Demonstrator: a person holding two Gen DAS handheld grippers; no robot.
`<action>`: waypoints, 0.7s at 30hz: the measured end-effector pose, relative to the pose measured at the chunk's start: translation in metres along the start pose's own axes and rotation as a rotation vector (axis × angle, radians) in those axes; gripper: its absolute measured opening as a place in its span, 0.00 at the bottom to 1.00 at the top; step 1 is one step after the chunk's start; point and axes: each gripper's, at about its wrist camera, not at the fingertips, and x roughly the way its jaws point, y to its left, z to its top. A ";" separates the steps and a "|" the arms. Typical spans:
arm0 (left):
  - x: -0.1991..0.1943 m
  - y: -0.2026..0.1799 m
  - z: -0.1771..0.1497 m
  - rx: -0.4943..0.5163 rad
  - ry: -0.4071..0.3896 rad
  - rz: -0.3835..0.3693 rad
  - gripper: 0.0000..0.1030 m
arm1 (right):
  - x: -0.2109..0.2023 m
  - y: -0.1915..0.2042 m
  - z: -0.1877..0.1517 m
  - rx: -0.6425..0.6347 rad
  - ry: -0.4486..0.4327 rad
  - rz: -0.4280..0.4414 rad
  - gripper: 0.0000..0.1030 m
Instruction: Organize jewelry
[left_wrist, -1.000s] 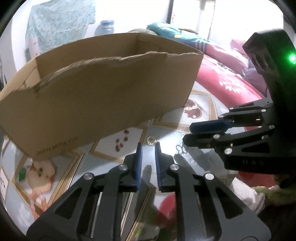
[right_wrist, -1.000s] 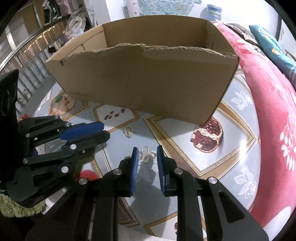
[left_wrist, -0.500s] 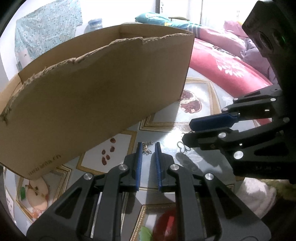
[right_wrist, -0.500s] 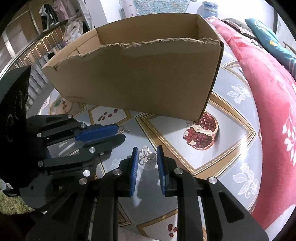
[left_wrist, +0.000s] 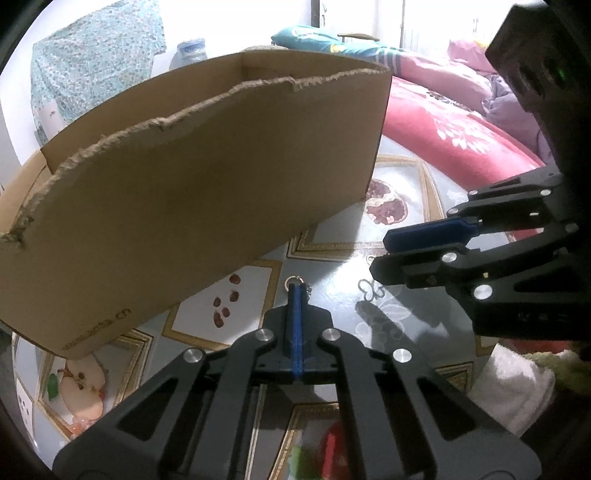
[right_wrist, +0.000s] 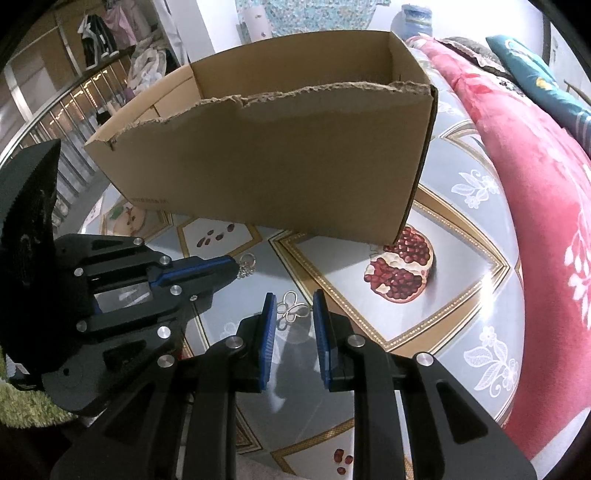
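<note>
Matt torn-edged cardboard box (right_wrist: 280, 158), glossy tabletop (right_wrist: 454, 295), shiny metal jewelry (right_wrist: 292, 309).

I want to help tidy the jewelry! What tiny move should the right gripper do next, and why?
Probably close the right gripper: its blue pads stand open on either side of the butterfly-shaped piece on the table, while the left gripper is already shut on the ring piece.

The cardboard box (left_wrist: 207, 206) ahead of the left claw (left_wrist: 295, 295) bears faint small print ending ".cn" near its lower edge; the rest is unreadable.
</note>
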 end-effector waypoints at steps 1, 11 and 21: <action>-0.002 0.001 0.001 -0.005 -0.004 -0.004 0.00 | 0.000 0.000 0.000 0.000 -0.001 0.000 0.20; -0.017 0.017 0.004 -0.075 -0.022 -0.063 0.00 | -0.003 0.001 -0.002 0.002 -0.014 0.000 0.20; 0.007 -0.002 0.002 0.004 0.041 -0.025 0.12 | -0.005 0.000 -0.002 0.006 -0.018 0.002 0.20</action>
